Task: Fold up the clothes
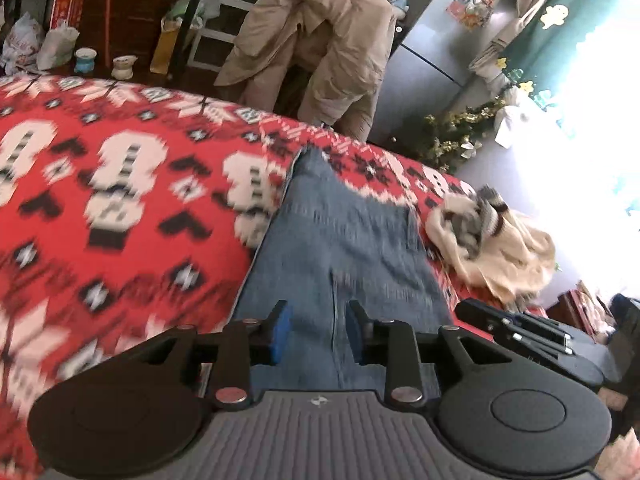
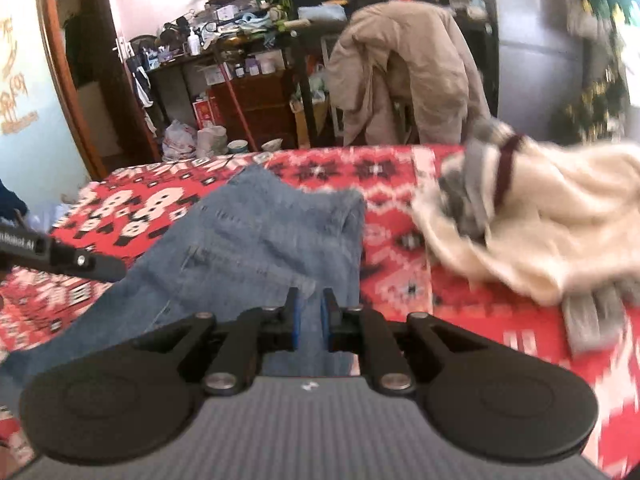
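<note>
While the whole surface is one red, white and black patterned blanket, there are just two garments on it: one pair of blue jeans laid flat near the middle, and one cream knit sweater with grey and maroon stripes, bunched in a heap to the jeans' right, apart from them. Behind the blanket, one beige coat hangs over a chair.

Two claws total. The left gripper has its blue pads a fair bit apart, hovering over the denim; the seam runs through the gap and the pads don't seem to press on anything. The right gripper is nearly closed, only a thin slot between its pads, and a fold of the jeans sits in that slot, so it looks pinched on the denim, though blur makes it hard to be sure.

Writing: the other gripper's body at the left edge of the right wrist view has white lettering, cut off, ending in something like "Robot.AI". Everything else is too blurry.
</note>
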Demonstrator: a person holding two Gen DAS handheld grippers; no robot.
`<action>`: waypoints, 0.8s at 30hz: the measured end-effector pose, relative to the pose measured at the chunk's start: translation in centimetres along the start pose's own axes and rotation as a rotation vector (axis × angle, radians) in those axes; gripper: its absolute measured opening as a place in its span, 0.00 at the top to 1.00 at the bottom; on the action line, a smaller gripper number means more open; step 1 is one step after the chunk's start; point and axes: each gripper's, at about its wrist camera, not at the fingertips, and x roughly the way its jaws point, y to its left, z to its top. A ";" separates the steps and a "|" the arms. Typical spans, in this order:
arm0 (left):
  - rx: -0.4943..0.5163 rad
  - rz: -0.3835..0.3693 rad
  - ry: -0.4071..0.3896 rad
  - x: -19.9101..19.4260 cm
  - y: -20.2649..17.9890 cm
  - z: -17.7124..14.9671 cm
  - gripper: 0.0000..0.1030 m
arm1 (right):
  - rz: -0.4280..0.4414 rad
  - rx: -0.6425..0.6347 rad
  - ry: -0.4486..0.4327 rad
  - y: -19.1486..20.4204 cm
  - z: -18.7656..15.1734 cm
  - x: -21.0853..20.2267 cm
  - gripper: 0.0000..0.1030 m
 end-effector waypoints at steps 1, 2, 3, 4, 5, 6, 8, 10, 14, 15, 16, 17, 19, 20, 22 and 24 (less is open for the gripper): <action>-0.007 -0.004 0.002 0.8 0.1 0.5 0.72 | 0.006 0.006 0.004 0.0 0.4 0.9 0.89; -0.016 0.002 0.012 1.7 0.2 1.0 0.73 | 0.012 0.012 0.008 0.0 0.8 1.7 0.89; -0.024 0.012 0.025 2.5 0.4 1.3 0.74 | 0.018 0.018 0.012 0.0 1.2 2.6 0.89; -0.029 0.026 0.039 3.2 0.6 1.5 0.75 | 0.010 0.017 0.026 -0.2 1.2 3.3 0.90; -0.026 0.045 0.051 3.7 0.7 1.5 0.78 | 0.001 0.015 0.040 -0.3 1.2 4.0 0.91; -0.020 0.058 0.054 3.9 0.9 1.3 0.86 | -0.007 0.013 0.054 -0.4 1.2 4.7 0.92; -0.023 0.063 0.060 3.8 1.7 0.8 0.92 | -0.027 0.013 0.075 -1.0 1.0 5.7 0.93; -0.061 0.040 0.068 3.3 2.7 0.5 0.93 | -0.039 0.027 0.077 -2.0 0.4 5.7 0.96; -0.100 0.018 0.048 1.4 2.7 0.6 0.90 | -0.069 0.069 0.087 -3.4 0.2 4.4 0.93; -0.092 0.017 0.039 1.0 2.3 0.8 0.87 | -0.055 0.057 0.064 -3.0 0.6 3.9 0.93; -0.081 0.009 0.036 0.9 1.6 1.1 0.87 | -0.040 0.046 0.041 -2.6 0.9 3.3 0.93; -0.071 -0.001 0.036 0.9 0.9 1.5 0.87 | -0.026 0.035 0.018 -2.2 1.2 2.8 0.93; -0.050 -0.020 0.043 1.5 -0.4 2.2 0.87 | 0.062 0.014 0.001 -1.0 2.3 2.7 0.93; -0.037 -0.027 0.045 2.0 -1.1 2.6 0.87 | 0.098 -0.006 -0.003 -0.2 2.9 3.0 0.92; -0.035 -0.040 0.061 3.5 -1.8 3.1 0.87 | 0.143 -0.048 0.004 1.4 3.9 4.1 0.92; -0.064 -0.034 0.101 5.5 -1.6 3.3 0.89 | 0.174 -0.039 0.039 2.2 4.3 6.2 0.92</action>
